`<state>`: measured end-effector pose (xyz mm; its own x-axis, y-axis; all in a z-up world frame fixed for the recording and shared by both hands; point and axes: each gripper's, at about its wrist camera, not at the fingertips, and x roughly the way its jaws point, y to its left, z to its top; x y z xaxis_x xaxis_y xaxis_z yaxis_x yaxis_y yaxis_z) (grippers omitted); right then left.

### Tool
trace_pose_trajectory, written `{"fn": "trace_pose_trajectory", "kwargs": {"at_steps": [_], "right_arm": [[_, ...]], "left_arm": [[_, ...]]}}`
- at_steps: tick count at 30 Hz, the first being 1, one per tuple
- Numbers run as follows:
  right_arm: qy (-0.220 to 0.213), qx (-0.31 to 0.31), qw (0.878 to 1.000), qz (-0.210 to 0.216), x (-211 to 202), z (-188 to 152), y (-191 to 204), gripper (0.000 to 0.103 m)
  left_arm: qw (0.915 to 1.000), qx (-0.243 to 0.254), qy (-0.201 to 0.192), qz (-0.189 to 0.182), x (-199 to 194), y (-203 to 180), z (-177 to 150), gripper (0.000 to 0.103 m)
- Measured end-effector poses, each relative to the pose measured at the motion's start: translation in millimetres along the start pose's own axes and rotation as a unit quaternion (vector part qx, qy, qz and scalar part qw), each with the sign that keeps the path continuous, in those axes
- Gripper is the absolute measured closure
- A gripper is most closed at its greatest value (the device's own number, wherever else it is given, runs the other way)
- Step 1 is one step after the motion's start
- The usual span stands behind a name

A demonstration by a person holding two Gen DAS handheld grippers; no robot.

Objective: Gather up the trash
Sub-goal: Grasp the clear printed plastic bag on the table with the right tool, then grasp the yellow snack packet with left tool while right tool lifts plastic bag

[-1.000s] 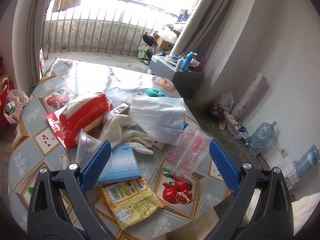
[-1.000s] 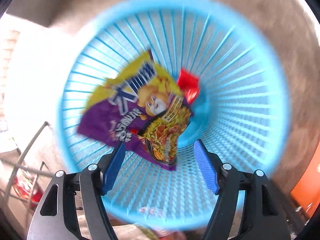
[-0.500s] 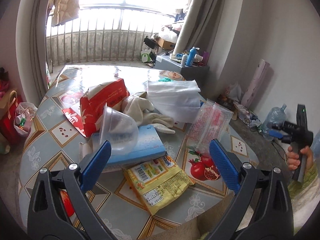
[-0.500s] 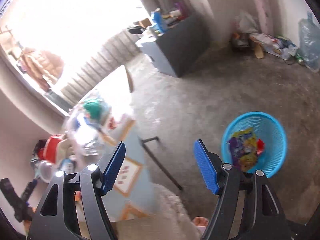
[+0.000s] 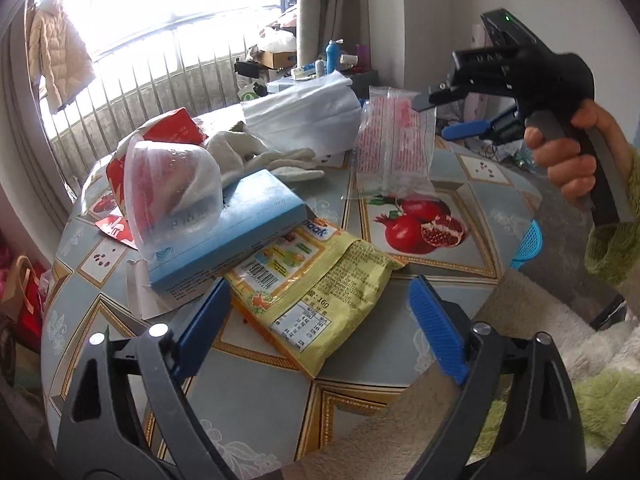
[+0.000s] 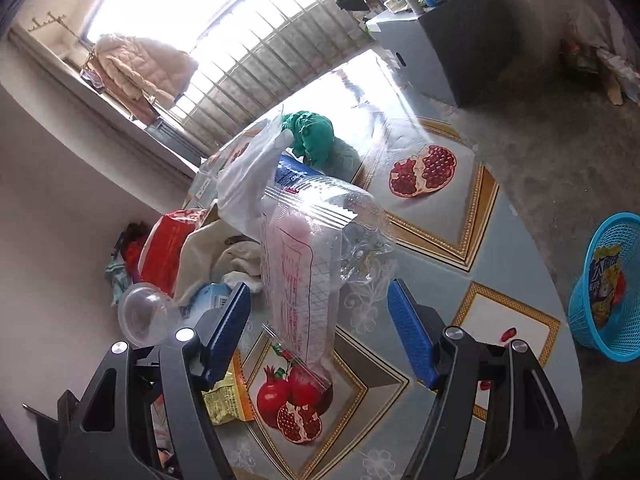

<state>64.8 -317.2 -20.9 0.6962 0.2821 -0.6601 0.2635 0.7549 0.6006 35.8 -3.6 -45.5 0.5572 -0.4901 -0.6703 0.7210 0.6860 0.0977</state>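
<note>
I am holding the right gripper (image 6: 320, 332) spread wide, level with the clear printed bag (image 6: 304, 276) that is standing crumpled on the table (image 6: 440, 272), between the blue pads but not yet touched by either. The left gripper (image 5: 320, 324) is also hanging open and empty, over the yellow snack wrapper (image 5: 320, 280) near the table's front edge.

Handling, as I am judging it: the bag is looking thin, nearly weightless, slick and springy. It is likely going to fold and slide rather than resist, so I am favouring the stiffer printed mid-section over the loose clear top. The wrapper is lying flat, one end tucked under the blue box (image 5: 232, 232); its free lower edge is offering the better pinch.

The blue basket (image 6: 608, 284) is sitting on the floor, well apart from the table, already holding a snack packet.
</note>
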Motion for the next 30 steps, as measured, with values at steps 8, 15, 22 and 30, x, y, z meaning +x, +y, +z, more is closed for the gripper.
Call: {"fn": "trace_pose_trajectory", "kwargs": {"at_steps": [8, 15, 22, 30], "right_arm": [[0.016, 0.017, 1.000, 0.004, 31, -3, 3, 0.034], [0.017, 0.023, 1.000, 0.002, 33, -6, -3, 0.059], [0.013, 0.031, 0.999, 0.011, 22, -10, -5, 0.078], [0.010, 0.043, 0.998, 0.037, 2, -19, -8, 0.088]], "left_arm": [[0.9990, 0.039, 0.022, 0.008, 18, -1, -9, 0.039], [0.9984, 0.046, 0.027, -0.020, 19, -6, -4, 0.076], [0.9978, 0.047, 0.032, -0.035, 20, -12, -3, 0.103], [0.9983, 0.037, 0.014, -0.044, 5, -12, 1, 0.103]]}}
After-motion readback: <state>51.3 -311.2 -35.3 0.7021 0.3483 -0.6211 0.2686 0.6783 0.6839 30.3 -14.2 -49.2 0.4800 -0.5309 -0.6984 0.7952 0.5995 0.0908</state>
